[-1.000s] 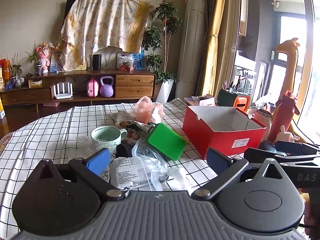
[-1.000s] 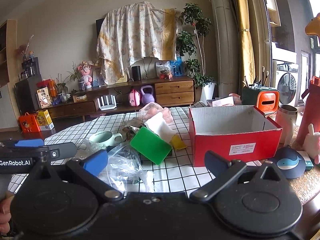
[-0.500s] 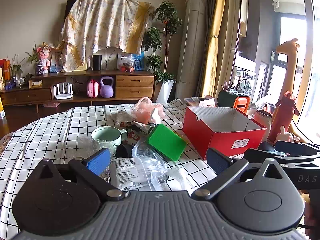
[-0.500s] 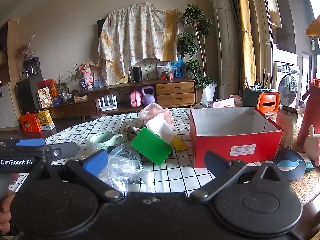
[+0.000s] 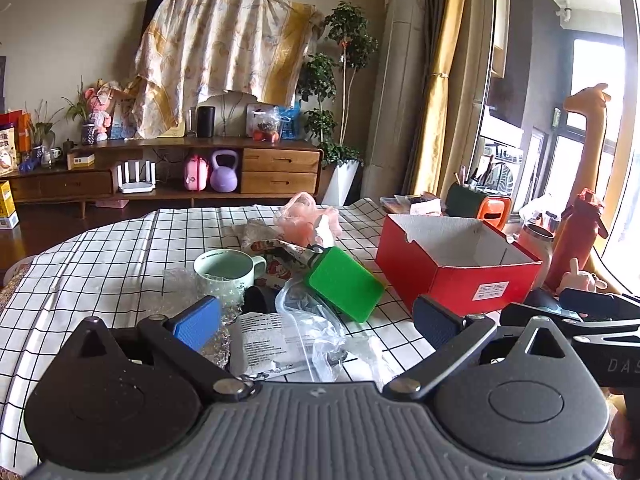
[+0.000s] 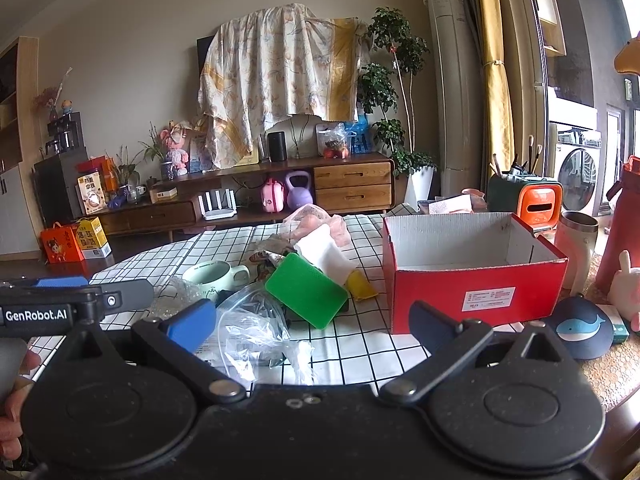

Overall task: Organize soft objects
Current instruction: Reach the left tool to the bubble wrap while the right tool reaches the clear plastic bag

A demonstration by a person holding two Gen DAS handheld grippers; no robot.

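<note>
1. Green sponge leans tilted mid-table in a clutter pile, beside clear plastic bag and mug.
2. Red box stands right of it, open-topped, bare checkered cloth between.
3. Left gripper and right gripper: both spread wide, empty, short of the pile.

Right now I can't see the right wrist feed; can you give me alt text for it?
The open right gripper hovers empty above a checked tablecloth, over a crumpled clear plastic bag. Just beyond lie a green sponge, a white cloth and a pale green mug, with an open red box to the right. The left gripper shows at the left edge.
</note>
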